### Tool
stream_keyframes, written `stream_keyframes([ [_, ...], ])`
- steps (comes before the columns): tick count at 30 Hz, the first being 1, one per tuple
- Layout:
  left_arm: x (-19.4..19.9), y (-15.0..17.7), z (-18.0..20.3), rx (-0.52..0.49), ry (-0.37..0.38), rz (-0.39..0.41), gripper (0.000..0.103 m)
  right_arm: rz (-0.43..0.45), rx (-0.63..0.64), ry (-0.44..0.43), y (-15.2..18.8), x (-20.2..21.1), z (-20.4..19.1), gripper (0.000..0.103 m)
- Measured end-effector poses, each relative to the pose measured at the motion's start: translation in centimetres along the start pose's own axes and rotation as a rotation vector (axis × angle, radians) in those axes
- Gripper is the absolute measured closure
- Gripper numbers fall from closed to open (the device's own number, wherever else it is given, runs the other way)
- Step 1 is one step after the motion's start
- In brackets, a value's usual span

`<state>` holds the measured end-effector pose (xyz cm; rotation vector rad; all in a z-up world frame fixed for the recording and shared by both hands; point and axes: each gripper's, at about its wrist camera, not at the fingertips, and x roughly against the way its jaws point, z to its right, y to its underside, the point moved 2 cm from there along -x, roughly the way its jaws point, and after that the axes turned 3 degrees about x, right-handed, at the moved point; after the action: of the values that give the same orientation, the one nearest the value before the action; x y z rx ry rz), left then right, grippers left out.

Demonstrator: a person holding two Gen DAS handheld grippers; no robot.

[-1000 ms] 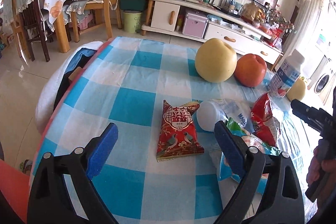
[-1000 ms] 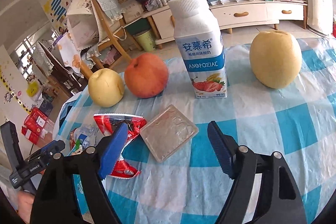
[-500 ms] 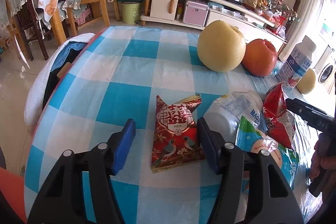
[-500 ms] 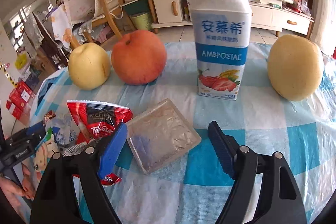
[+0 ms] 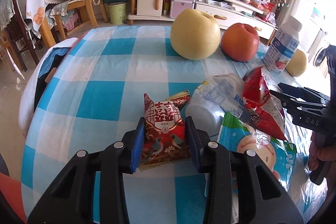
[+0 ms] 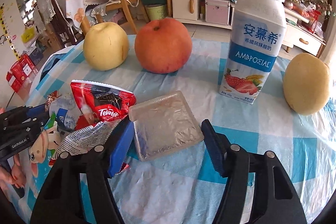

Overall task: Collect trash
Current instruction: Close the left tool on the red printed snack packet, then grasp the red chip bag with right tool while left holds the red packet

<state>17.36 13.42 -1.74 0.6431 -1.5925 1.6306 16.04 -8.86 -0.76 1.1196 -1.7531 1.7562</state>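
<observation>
- Left wrist view: my left gripper (image 5: pixel 164 135) is clamped on the red snack packet (image 5: pixel 162 129), both blue pads pressed against its sides, on the checked tablecloth (image 5: pixel 100 81).
- From the packet, open cloth runs from 9 to 12 o'clock as far as the table edge; at 3 o'clock the clear plastic cup (image 5: pixel 204 112) sits just beside my right-hand finger, with the red Tiramisu wrapper (image 5: pixel 262 106) and cartoon bag (image 5: pixel 258 146) crowded beyond it.
- Yellow pear (image 5: pixel 194 34) and red apple (image 5: pixel 240 42) stand well apart from the packet at 12 to 1 o'clock.
- A second ago these jaws stood wide with the packet lying loose between them; they have just been closing and now pinch it.
- The packet's long axis runs 6 to 12 o'clock, its torn top pointing away from me.
- Right wrist view: my right gripper (image 6: pixel 166 140) straddles the clear square tray (image 6: pixel 166 125); its jaws have just been closing, but the pad at 3 o'clock looks a little clear of the tray, so they are apart.
- The tray lies flat, a corner toward 12 o'clock, the wrapper (image 6: pixel 103 106) touching it at 9 o'clock, and the yogurt bottle (image 6: pixel 255 39) upright at 1 o'clock.
</observation>
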Motion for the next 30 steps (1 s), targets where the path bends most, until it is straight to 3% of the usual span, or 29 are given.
stream_keyframes([
  [5,0.7,1.0,0.7,-0.029,0.026,-0.014,0.064,-0.009,0.035,-0.045,0.7,0.7,-0.8,0.051],
  [12,2.3,3.3,2.7,-0.069,0.064,-0.031,0.066,-0.026,0.072,-0.085,2.1,1.9,-3.3,0.053],
  [19,4.2,6.0,4.3,-0.099,0.106,-0.044,0.066,-0.06,0.144,-0.117,4.4,3.6,-6.4,0.071],
  [30,8.0,10.9,5.0,-0.082,0.159,-0.065,0.066,-0.087,0.157,-0.144,7.9,6.6,-9.8,0.071],
])
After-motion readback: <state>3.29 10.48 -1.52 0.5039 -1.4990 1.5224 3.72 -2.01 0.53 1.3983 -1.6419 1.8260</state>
